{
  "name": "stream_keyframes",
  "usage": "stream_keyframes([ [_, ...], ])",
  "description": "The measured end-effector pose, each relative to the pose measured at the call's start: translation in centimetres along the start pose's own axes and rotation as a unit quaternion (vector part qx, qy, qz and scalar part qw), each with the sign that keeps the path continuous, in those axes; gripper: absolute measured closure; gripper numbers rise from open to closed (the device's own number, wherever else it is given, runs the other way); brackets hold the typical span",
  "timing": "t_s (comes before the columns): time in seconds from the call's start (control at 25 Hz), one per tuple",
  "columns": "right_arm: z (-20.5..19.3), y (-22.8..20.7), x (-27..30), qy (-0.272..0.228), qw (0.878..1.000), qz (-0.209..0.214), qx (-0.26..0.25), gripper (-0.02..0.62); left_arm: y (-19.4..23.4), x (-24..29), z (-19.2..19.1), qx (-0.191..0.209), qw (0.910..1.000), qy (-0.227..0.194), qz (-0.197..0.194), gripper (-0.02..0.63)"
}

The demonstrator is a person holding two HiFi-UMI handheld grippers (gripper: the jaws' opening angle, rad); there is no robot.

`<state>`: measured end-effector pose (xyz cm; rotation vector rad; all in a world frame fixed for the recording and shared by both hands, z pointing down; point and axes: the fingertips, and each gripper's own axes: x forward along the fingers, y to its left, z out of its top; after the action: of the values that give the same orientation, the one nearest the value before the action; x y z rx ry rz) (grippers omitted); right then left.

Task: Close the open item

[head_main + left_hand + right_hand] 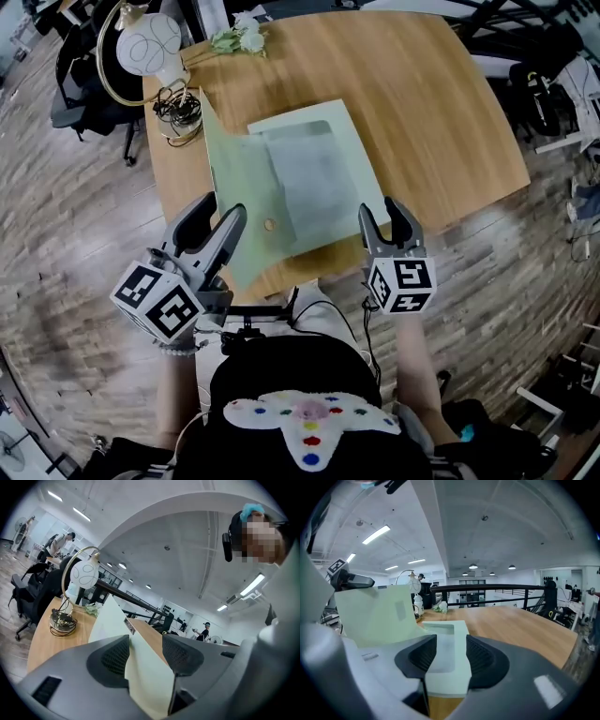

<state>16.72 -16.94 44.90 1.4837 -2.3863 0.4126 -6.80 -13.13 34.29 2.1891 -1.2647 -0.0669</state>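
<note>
In the head view, the pale green box (323, 178) lies open on the table (441, 103). Its lid (246, 202) is raised at the left, and the hinge line runs away from the person. The left gripper (220, 214) is nearer the lid; the right gripper (380, 211) is at the tray's near edge.

In the left gripper view, the jaws clamp the lid's edge.

In the right gripper view, the jaws stand apart and the tray lies just ahead, so the lid probably swings rightward.

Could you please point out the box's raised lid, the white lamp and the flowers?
lid (244, 192), head view, middle of the raised flap.
white lamp (152, 45), head view, its round shade.
flowers (249, 39), head view, the white blossoms.
</note>
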Motion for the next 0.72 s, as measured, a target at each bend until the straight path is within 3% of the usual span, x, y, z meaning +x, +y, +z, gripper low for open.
stream_keyframes([
  [0.36,-7.0,-4.6,1.2,0.069,0.996,-0.028,0.042,0.38,-3.9,4.6,-0.1,0.024,0.9986,0.009,-0.047,0.402],
  [0.72,-9.8,-6.2,1.3,0.085,0.991,-0.014,0.1,0.382,-6.6,9.1,-2.1,0.028,0.9954,0.032,-0.086,0.402],
])
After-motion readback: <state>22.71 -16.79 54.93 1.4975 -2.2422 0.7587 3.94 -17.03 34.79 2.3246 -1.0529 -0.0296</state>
